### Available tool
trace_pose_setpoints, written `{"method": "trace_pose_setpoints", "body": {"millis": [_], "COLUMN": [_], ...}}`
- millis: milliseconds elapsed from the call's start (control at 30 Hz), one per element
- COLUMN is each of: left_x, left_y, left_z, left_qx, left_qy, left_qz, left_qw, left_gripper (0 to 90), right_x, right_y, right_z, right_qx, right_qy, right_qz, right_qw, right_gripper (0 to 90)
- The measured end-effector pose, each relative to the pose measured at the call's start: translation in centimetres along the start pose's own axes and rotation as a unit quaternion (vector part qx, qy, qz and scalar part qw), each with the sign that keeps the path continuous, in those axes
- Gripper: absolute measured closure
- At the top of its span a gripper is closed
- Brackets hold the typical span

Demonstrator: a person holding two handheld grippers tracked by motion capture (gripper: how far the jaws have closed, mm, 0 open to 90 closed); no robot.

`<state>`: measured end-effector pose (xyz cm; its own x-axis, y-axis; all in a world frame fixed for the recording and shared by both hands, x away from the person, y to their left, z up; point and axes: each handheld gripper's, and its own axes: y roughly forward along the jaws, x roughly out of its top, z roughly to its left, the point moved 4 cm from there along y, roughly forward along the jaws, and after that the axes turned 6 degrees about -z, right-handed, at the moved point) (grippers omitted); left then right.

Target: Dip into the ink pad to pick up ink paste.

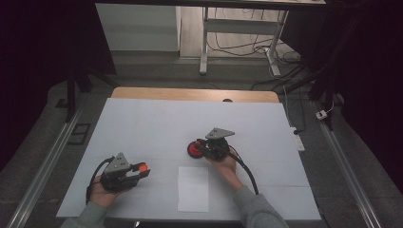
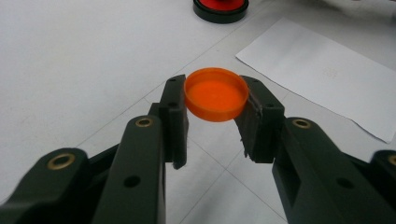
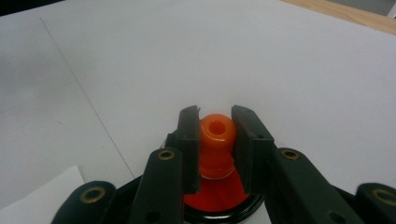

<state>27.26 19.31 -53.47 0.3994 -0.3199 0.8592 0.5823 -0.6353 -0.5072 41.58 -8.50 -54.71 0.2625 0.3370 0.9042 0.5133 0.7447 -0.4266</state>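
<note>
orange round plastic cap [image 2: 215, 94] sits pinched in the left gripper [image 1: 135, 172]; the right gripper [image 3: 215, 140], ahead and rightward, clamps the orange knob [image 3: 216, 131] of a red-and-black round stamp [image 1: 194, 149].

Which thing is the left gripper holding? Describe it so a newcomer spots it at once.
On the white table cover, look near the front left corner, left of the paper sheet. There the left gripper is shut on an orange cap. It is a shallow, open disc held off the table, unlike the black-rimmed red pad by the right gripper.
</note>
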Motion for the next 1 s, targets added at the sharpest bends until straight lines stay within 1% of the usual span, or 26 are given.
{"method": "trace_pose_setpoints", "body": {"millis": [67, 167, 233, 467, 633, 667, 833, 1000], "left_x": [-0.01, -0.04, -0.05, -0.06, -0.06, -0.05, -0.02, 0.01], "left_y": [0.0, 0.03, 0.02, -0.07, -0.09, -0.1, -0.16, -0.23], "left_z": [0.0, 0.0, 0.01, 0.0, -0.03, -0.02, -0.05, -0.04], "left_qx": [0.0, 0.0, 0.0, 0.002, 0.003, 0.003, 0.004, 0.006], "left_qy": [0.0, 0.001, 0.0, 0.0, 0.0, 0.0, 0.0, -0.001], "left_qz": [0.0, 0.001, 0.001, -0.001, -0.001, -0.001, -0.002, -0.003], "left_qw": [1.0, 1.0, 1.0, 1.0, 1.0, 1.0, 1.0, 1.0], "left_gripper": [64.5, 64.5, 64.5, 64.5, 64.5, 64.5, 64.5, 64.5], "right_x": [-0.15, -0.17, -0.19, -0.25, -0.41, -0.45, -0.6, -0.66], "right_y": [0.12, 0.15, 0.22, 0.22, 0.23, 0.18, 0.18, 0.13], "right_z": [0.0, 0.0, 0.06, 0.16, 0.22, 0.22, 0.21, 0.24], "right_qx": [-0.001, 0.0, 0.0, -0.004, -0.005, -0.008, -0.005, -0.006], "right_qy": [-0.002, -0.003, -0.003, -0.017, -0.018, -0.018, -0.016, -0.018], "right_qz": [0.005, 0.006, 0.002, 0.008, -0.002, -0.001, -0.011, -0.01], "right_qw": [1.0, 1.0, 1.0, 0.9998, 0.9998, 0.9998, 0.9998, 0.9998], "right_gripper": [72.2, 72.2, 72.2, 72.3, 72.4, 72.4, 72.6, 72.6]}}
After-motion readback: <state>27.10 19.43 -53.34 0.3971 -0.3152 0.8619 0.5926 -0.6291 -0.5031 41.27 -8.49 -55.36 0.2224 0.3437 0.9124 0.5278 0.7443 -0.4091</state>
